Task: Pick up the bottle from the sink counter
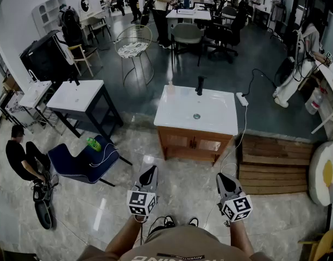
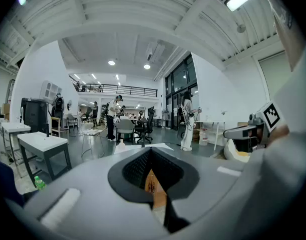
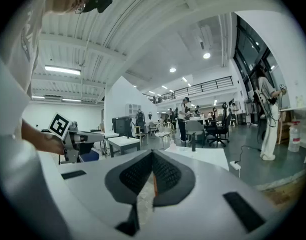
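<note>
left gripper [image 1: 149, 171] and right gripper [image 1: 224, 178] closed, empty, counter [image 1: 209, 118] at 12 o'clock, well apart, bottle [image 2: 122, 144] at 9 o'clock of faucet [image 1: 199, 85]

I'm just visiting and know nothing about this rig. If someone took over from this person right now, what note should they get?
Left gripper: shut, empty, held low in front of the person.
Right gripper: shut, empty, beside it.
Sink counter: some way ahead across the floor. A small pale bottle seems to stand on it, left of the black faucet.
Done: nothing yet.
Left: walk up, open one gripper, grasp the bottle, lift it.
</note>
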Available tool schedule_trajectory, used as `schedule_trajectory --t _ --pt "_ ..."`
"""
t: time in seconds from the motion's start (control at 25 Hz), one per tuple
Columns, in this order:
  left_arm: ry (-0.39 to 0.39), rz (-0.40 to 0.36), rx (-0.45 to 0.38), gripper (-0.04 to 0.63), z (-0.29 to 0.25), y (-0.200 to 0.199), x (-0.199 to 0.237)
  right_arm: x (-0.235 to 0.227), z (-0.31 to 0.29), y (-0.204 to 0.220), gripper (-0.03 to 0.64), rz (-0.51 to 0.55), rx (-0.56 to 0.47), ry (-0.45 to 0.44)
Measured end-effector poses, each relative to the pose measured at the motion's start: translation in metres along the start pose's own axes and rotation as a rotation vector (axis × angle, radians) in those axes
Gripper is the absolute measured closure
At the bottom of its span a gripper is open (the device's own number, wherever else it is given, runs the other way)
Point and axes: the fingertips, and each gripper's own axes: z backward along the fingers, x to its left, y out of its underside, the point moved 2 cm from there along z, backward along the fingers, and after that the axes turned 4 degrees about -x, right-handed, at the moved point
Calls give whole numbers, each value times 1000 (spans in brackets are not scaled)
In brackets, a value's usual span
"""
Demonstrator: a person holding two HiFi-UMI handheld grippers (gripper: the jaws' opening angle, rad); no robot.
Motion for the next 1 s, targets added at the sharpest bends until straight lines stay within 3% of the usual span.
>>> schedule_trajectory --t 0.6,0.84,1.0 --pt "43 33 -5 588 -27 24 44 8 -39 7 606 28 -7 58" --pt "57 68 19 588 -38 34 55 20 -49 25 606 31 67 59" --pt "38 64 20 588 -53 34 60 4 -60 29 606 19 71 50"
